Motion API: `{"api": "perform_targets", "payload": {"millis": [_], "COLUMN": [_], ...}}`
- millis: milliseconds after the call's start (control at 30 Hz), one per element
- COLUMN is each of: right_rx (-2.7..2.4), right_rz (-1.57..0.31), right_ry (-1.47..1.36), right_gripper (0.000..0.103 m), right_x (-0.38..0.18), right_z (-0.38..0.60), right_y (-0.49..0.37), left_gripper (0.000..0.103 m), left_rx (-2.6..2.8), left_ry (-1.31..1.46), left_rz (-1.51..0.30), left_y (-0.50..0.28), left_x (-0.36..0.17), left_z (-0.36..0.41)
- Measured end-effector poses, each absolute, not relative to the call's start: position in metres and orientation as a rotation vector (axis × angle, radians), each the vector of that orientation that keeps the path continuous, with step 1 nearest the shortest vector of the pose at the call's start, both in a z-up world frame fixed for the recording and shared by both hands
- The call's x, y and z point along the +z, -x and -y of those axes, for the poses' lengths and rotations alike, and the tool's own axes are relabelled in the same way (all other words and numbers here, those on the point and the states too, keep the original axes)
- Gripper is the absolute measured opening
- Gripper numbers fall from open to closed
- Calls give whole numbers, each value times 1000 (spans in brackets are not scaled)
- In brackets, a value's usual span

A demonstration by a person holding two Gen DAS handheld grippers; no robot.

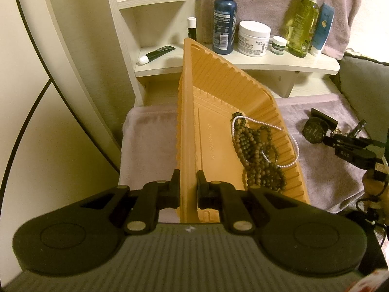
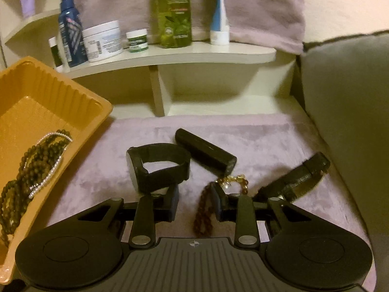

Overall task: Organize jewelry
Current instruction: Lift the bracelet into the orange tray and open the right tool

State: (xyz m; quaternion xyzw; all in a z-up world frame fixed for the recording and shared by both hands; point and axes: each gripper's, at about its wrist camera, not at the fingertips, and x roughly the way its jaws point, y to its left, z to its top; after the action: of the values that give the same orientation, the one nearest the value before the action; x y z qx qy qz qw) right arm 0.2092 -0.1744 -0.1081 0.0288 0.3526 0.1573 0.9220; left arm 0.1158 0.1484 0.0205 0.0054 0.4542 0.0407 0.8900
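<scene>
My left gripper point(image 1: 188, 188): clamped on tray point(image 1: 218, 92) wall, tilting it;
My right gripper point(image 2: 194, 200): parted, nothing pinched;
Brown bead strand point(image 2: 204, 213): between its fingers, running lengthwise toward me; nearest hand

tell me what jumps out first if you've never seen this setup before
The orange tray stands out, tilted up with the left hand-held gripper clamped on its near rim; dark beads and a white pearl strand are heaped in its low side. Right of it, on the mauve towel, the right hand-held gripper has open jaws around a brown bead string, near a black watch.
</scene>
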Motion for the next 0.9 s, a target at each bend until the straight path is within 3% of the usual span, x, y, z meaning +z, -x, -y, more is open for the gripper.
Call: {"api": "perform_targets", "payload": {"millis": [200,333,600,900], "right_rx": [313,307,318,368], "right_rz": [-707,-718,-640,-486], "right_ry": [-84,-51,-84,-111], "right_gripper": [24,4,4,4], "right_x": [-110,-109,-94,-36], "right_z": [181,181,198,211], "right_y": [-201,-208,-188,-179], "left_gripper": [10,11,11,11], "left_rx": [86,84,85,84], "left_ry": [-10,-11,-10,-11], "left_rz": [-942,-938,-935,-935], "left_y": [-116,-115,-114,-114], "left_x": [20,20,21,22], "left_z": [-149,-148,-147,-147]}}
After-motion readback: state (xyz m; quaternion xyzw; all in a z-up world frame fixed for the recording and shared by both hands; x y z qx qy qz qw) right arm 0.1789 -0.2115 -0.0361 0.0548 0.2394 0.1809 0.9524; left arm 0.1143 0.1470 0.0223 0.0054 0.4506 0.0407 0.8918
